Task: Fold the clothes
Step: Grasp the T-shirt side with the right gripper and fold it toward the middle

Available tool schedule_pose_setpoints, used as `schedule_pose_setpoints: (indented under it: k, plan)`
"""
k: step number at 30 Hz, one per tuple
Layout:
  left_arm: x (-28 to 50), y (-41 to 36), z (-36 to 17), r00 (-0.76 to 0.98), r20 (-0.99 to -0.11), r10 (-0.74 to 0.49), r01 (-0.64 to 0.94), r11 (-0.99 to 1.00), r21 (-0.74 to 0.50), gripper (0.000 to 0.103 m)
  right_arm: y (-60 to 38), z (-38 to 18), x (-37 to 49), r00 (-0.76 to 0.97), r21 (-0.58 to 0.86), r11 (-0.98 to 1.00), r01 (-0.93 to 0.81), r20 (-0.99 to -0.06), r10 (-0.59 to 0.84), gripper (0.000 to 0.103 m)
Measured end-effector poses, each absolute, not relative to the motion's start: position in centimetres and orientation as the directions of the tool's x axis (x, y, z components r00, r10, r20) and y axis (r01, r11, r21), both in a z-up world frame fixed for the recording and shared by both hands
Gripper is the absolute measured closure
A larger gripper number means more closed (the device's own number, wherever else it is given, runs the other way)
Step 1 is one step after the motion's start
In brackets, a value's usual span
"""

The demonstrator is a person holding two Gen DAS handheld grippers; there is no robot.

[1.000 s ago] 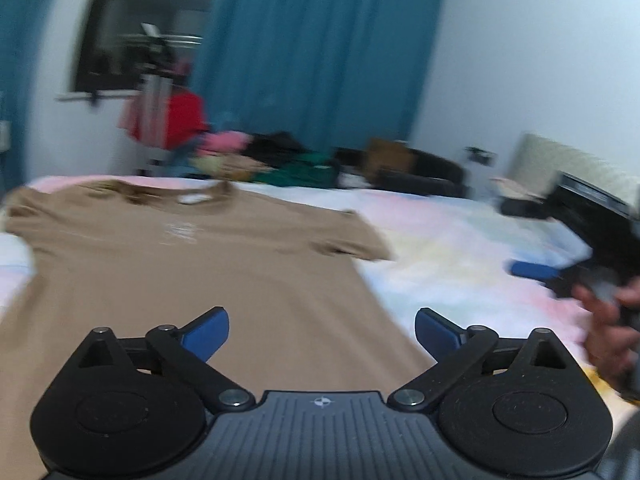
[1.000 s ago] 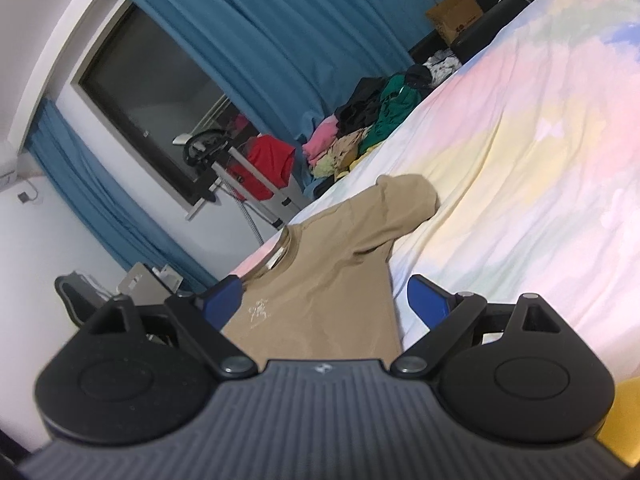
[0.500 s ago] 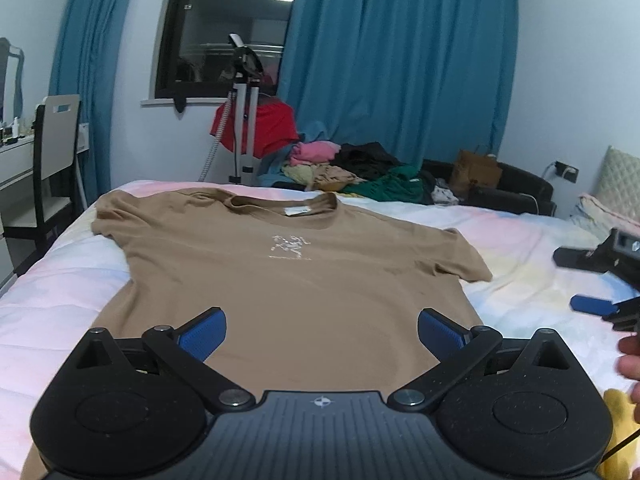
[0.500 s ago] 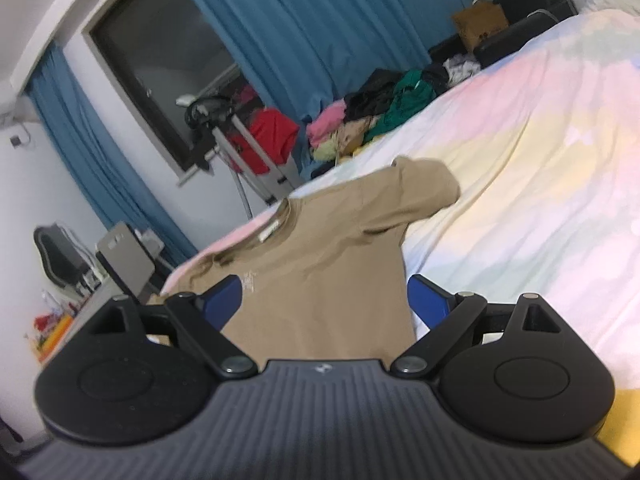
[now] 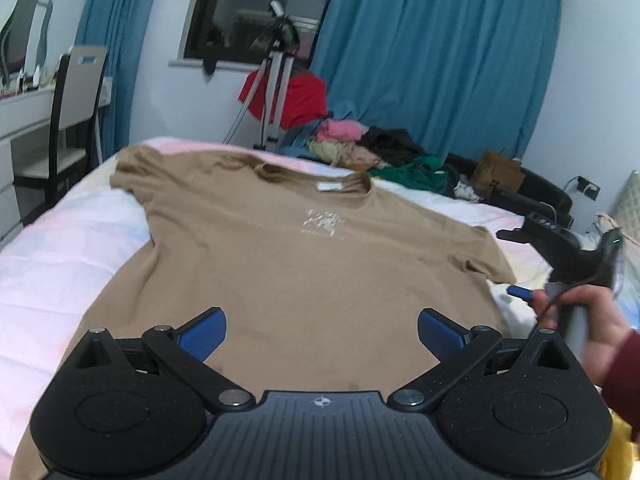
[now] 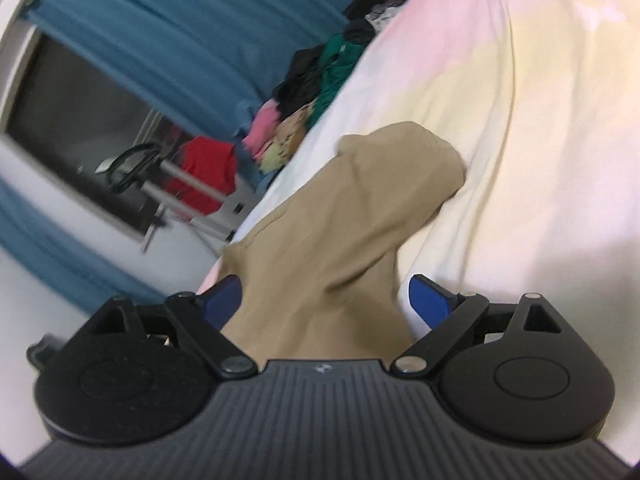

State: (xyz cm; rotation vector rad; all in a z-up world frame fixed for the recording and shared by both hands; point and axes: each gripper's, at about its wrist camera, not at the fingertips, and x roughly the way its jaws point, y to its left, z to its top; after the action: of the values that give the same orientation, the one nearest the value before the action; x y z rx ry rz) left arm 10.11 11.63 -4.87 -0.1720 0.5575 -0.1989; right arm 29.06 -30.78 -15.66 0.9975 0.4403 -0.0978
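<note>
1. The left tongs (image 5: 320, 334) stand wide open with nothing between their blue pads, held above the lower part of the tan T-shirt (image 5: 304, 264).
2. The T-shirt lies spread flat, front up, on the bed (image 5: 60, 256), running straight ahead of the left tongs, its collar at the far end.
3. The right tongs (image 6: 326, 300) are also spread wide and grip nothing; the shirt's side and one short sleeve (image 6: 404, 164) lie ahead of them on the pastel bedcover.
4. In the left wrist view a hand (image 5: 588, 320) in a dark red sleeve holds the right tongs, to the right of the left tongs, beside the shirt's right edge.
5. Beyond the bed's far side lies a pile of clothes (image 5: 372, 152) before blue curtains (image 5: 432, 60).
</note>
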Motion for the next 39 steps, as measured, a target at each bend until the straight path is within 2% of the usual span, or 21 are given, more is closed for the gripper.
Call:
schedule_pose_setpoints:
  k: [4, 8, 12, 14, 15, 16, 17, 18, 23, 26, 30, 34, 37, 39]
  plan:
    - [12.0, 12.6, -5.9, 0.823, -0.514, -0.241, 0.126, 0.961, -0.247, 0.0, -31.3, -18.3, 33.6, 0.917, 0.758, 0.577, 0.303, -0.398, 0.041, 0.01]
    - [14.1, 13.6, -6.9, 0.818, -0.523, -0.237, 0.095, 0.954, -0.285, 0.0, -31.5, -18.8, 36.0, 0.945, 0.733, 0.616, 0.289, -0.322, -0.059, 0.009]
    - [15.7, 14.1, -7.9, 0.812, -0.521, -0.264, 0.089, 0.938, -0.336, 0.0, -31.1, -17.4, 38.6, 0.956, 0.625, 0.738, 0.256, -0.277, -0.097, 0.013]
    - [16.4, 14.1, -8.5, 0.806, -0.529, -0.265, 0.082, 0.935, -0.344, 0.0, -30.7, -17.2, 40.6, 0.936, 0.556, 0.787, 0.266, -0.344, -0.073, 0.039]
    - [16.8, 14.1, -8.7, 0.803, -0.533, -0.266, 0.079, 0.934, -0.347, 0.0, -30.5, -17.2, 41.5, 0.913, 0.526, 0.798, 0.293, -0.402, -0.07, 0.046]
    - [17.1, 14.1, -9.0, 0.8, -0.538, -0.267, 0.075, 0.933, -0.351, 0.0, -30.1, -17.0, 42.1, 0.89, 0.482, 0.814, 0.325, -0.446, -0.092, 0.065]
    - [17.2, 14.1, -9.0, 0.801, -0.538, -0.261, 0.072, 0.936, -0.345, 0.0, -29.6, -16.6, 42.5, 0.868, 0.424, 0.832, 0.358, -0.479, -0.13, 0.088]
    - [17.1, 14.0, -8.9, 0.804, -0.538, -0.252, 0.07, 0.939, -0.335, 0.0, -29.1, -15.9, 42.7, 0.857, 0.371, 0.851, 0.371, -0.491, -0.159, 0.09]
    - [15.8, 14.7, -7.4, 0.838, -0.5, -0.219, 0.057, 0.946, -0.32, 0.0, -24.1, -10.1, 42.0, 0.896, 0.145, 0.931, 0.335, -0.356, -0.267, 0.091]
    - [14.7, 15.4, -6.3, 0.858, -0.478, -0.19, 0.044, 0.953, -0.3, 0.0, -19.3, -7.1, 41.6, 0.925, -0.001, 0.958, 0.288, -0.26, -0.278, 0.091]
    - [13.2, 16.4, -5.3, 0.881, -0.454, -0.134, 0.019, 0.968, -0.25, 0.0, -12.9, -5.4, 42.2, 0.948, -0.104, 0.976, 0.19, -0.239, -0.21, 0.091]
    - [13.1, 17.8, -5.1, 0.886, -0.449, -0.112, -0.011, 0.965, -0.262, 0.0, -6.6, -6.8, 43.8, 0.941, -0.176, 0.981, 0.083, -0.311, -0.135, 0.09]
    - [13.7, 18.9, -5.8, 0.88, -0.465, -0.098, -0.042, 0.958, -0.283, 0.0, -3.6, -9.2, 45.3, 0.913, -0.149, 0.989, 0.005, -0.403, -0.065, 0.088]
    - [14.3, 19.5, -6.4, 0.871, -0.481, -0.095, -0.06, 0.953, -0.296, 0.0, -2.5, -10.7, 46.1, 0.887, -0.13, 0.99, -0.048, -0.462, -0.018, 0.068]
